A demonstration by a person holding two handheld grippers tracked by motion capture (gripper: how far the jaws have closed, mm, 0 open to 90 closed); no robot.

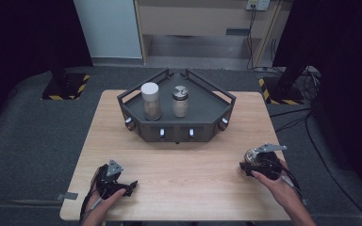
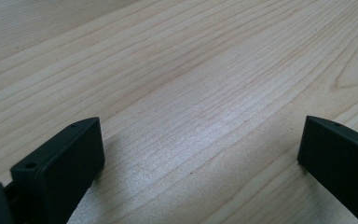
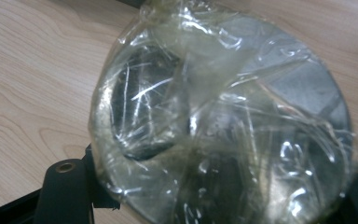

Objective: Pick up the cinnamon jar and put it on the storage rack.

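Note:
A jar with a round metal lid, wrapped in crinkled clear film, sits between the jaws of my right gripper, which is shut on it. From the high view this jar is low over the right side of the wooden table. One black finger shows at the jar's lower left. My left gripper rests near the table's front left edge. It is open, with bare wood between its jaws.
A dark angular tray with knobs on its front stands at the back centre of the table. It holds a white-lidded jar and a metal-lidded jar. Black stands and cables flank the table on the floor.

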